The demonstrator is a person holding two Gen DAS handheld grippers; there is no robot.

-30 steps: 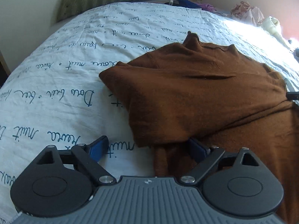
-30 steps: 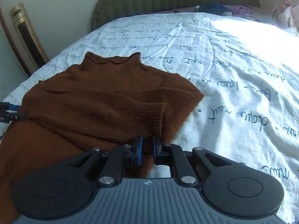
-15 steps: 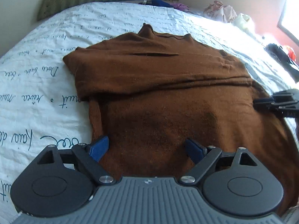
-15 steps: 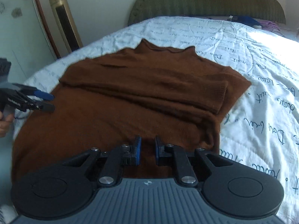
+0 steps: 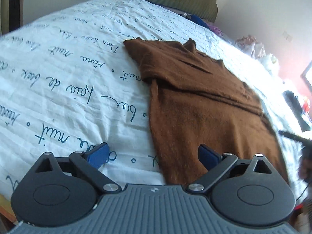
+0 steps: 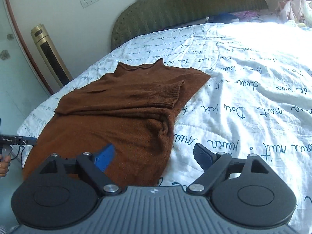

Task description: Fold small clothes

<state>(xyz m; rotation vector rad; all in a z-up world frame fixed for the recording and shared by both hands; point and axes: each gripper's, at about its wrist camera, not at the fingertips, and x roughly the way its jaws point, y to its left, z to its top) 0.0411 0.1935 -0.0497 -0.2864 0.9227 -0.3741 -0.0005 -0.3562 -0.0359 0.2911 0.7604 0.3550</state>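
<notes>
A brown knit sweater (image 5: pixel 204 105) lies flat on the bed, collar toward the headboard, both sleeves folded across its chest. It also shows in the right wrist view (image 6: pixel 120 113), with a ribbed cuff (image 6: pixel 169 93) on top. My left gripper (image 5: pixel 153 157) is open and empty over the sweater's bottom left corner, one finger above the sheet, the other above the fabric. My right gripper (image 6: pixel 155 156) is open and empty over the bottom right corner. Each gripper shows at the edge of the other's view.
The bed has a white quilt (image 6: pixel 253 89) printed with blue script and a green headboard (image 6: pixel 185 5). Loose clothes (image 6: pixel 292 5) lie at the far right. A gold tower fan (image 6: pixel 50 54) stands by the wall on the left.
Both grippers have pulled back toward the sweater's hem. My right gripper, shut before, has opened. My left gripper has shifted left to the hem's corner.
</notes>
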